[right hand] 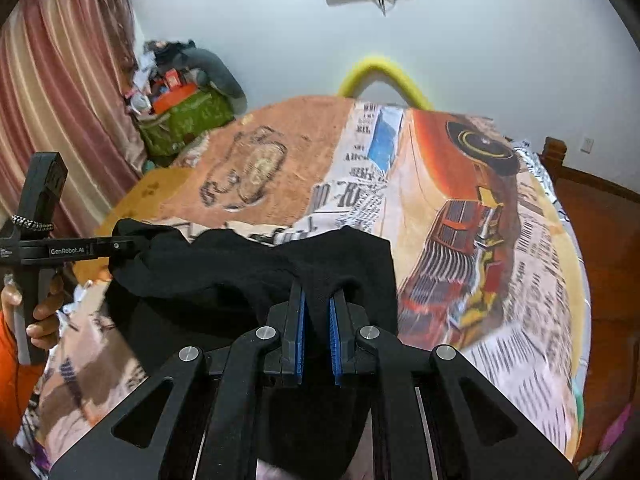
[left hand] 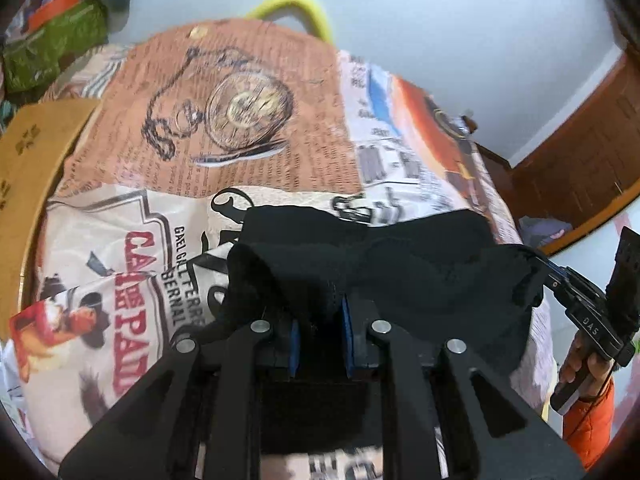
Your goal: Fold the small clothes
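- we've got a small black garment (left hand: 400,264) stretched between both tools, hanging just over the bed (right hand: 520,380) near its front edge
- our left gripper (left hand: 320,340) has its blue pads pinched on a bunch of the black fabric, jaws close together with cloth between them
- our right gripper (right hand: 318,336) is the same deal, blue pads nearly together and clamped on a fold of that garment
- in the right wrist view the left tool comes in from the left edge, a hand (right hand: 40,312) with an orange sleeve (right hand: 12,380) wrapped round its handle
- the bed carries a printed cover (left hand: 248,120): newspaper text, a pocket watch drawing, an orange vintage car towards the right side
- beyond the far edge there's a yellow foam tube (right hand: 384,76) arching against the white wall (right hand: 480,40)
- striped pinkish curtain (right hand: 56,100) and a green bag (right hand: 184,120) of clutter sit off the far left corner
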A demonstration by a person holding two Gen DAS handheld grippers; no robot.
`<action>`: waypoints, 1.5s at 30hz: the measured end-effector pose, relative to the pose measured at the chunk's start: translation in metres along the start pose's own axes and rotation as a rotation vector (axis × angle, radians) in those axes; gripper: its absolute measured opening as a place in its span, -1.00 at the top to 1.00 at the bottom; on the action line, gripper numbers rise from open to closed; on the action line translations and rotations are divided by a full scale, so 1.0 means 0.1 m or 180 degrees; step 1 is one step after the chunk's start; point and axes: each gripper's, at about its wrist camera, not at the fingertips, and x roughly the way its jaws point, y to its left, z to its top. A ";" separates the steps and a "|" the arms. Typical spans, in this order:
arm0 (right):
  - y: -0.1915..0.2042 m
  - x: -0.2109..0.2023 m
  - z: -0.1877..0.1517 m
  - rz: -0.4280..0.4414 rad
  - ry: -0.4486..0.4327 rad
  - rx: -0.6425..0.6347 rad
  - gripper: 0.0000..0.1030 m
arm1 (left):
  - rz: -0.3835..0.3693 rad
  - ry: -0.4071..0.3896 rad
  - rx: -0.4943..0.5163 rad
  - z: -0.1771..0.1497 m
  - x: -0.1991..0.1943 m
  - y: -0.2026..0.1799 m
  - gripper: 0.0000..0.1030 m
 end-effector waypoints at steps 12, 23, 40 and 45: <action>-0.13 -0.21 0.18 -0.0043 -0.0386 0.0282 0.07 | 0.0637 -0.0433 0.0097 0.03 -0.27 0.06 -0.47; -0.11 -0.18 -0.67 0.0039 0.0258 0.0430 -0.10 | 0.0716 0.0048 0.0436 -0.79 -0.10 0.14 -0.65; 0.04 -0.38 -0.96 0.0273 0.0235 0.0493 0.86 | 0.0050 0.0183 -0.0075 -1.17 -0.37 0.21 0.83; 0.17 -0.59 -1.23 0.0213 0.0303 0.0354 0.86 | 0.0035 0.0257 0.0127 -1.55 -0.61 0.06 0.83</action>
